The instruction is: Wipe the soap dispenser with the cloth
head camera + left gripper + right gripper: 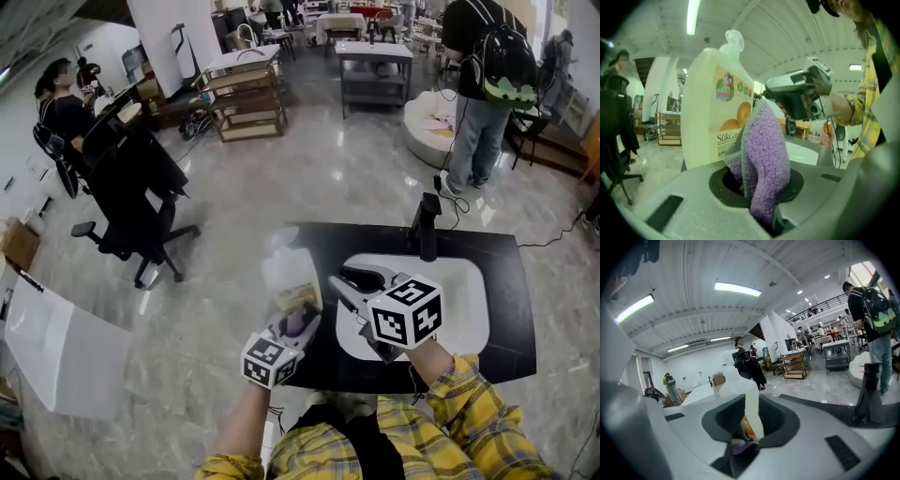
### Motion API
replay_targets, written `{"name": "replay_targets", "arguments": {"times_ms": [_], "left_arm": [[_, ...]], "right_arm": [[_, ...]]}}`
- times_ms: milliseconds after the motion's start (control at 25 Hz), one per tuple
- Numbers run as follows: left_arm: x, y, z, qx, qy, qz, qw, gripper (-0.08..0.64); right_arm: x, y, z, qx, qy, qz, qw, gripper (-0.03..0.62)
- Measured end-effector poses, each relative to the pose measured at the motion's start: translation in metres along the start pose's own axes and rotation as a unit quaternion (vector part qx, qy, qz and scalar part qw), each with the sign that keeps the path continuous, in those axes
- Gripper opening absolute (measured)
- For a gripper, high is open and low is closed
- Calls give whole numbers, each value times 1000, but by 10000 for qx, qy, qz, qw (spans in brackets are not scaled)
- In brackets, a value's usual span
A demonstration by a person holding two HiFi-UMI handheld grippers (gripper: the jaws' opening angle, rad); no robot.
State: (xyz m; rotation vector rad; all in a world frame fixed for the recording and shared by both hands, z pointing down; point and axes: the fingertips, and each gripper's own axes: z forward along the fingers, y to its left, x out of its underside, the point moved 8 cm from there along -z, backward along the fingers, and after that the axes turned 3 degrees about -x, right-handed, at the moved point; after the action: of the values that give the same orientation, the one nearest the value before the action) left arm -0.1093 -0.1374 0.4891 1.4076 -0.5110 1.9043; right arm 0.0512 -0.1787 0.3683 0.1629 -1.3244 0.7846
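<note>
The soap dispenser is a white pump bottle with an orange-printed label, standing at the left end of the black counter. My right gripper reaches it from the right and is shut on its narrow side; the bottle fills the gap between the pads. My left gripper is shut on a purple and grey cloth. In the left gripper view the cloth stands up from the jaws and leans on the bottle's label. The right gripper shows behind it.
A white sink basin is set in the counter with a black faucet at its far edge. A black office chair stands to the left, a white panel lower left. A person with a backpack stands beyond the counter.
</note>
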Motion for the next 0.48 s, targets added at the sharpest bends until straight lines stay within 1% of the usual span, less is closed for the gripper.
{"name": "replay_targets", "arguments": {"times_ms": [80, 160, 200, 320, 400, 480], "left_arm": [[-13, 0, -12, -6, -397, -336, 9986, 61], [-27, 1, -25, -45, -720, -466, 9963, 60], [-34, 1, -32, -65, -847, -484, 9952, 60], [-53, -6, -50, -118, -1136, -397, 9927, 61], [-62, -11, -61, -151, -1275, -282, 9913, 61], [-70, -15, -71, -178, -1410, -256, 9895, 60]], "right_arm": [[-5, -1, 0, -85, -106, -35, 9999, 78], [-13, 0, 2, -287, -218, -113, 9993, 80], [-17, 2, 3, -428, -249, -167, 9986, 80], [-27, 9, 7, -831, -221, -434, 9953, 134], [-31, 15, 13, -1063, -122, -735, 9915, 174], [-33, 19, 21, -1269, -12, -1039, 9865, 207]]}}
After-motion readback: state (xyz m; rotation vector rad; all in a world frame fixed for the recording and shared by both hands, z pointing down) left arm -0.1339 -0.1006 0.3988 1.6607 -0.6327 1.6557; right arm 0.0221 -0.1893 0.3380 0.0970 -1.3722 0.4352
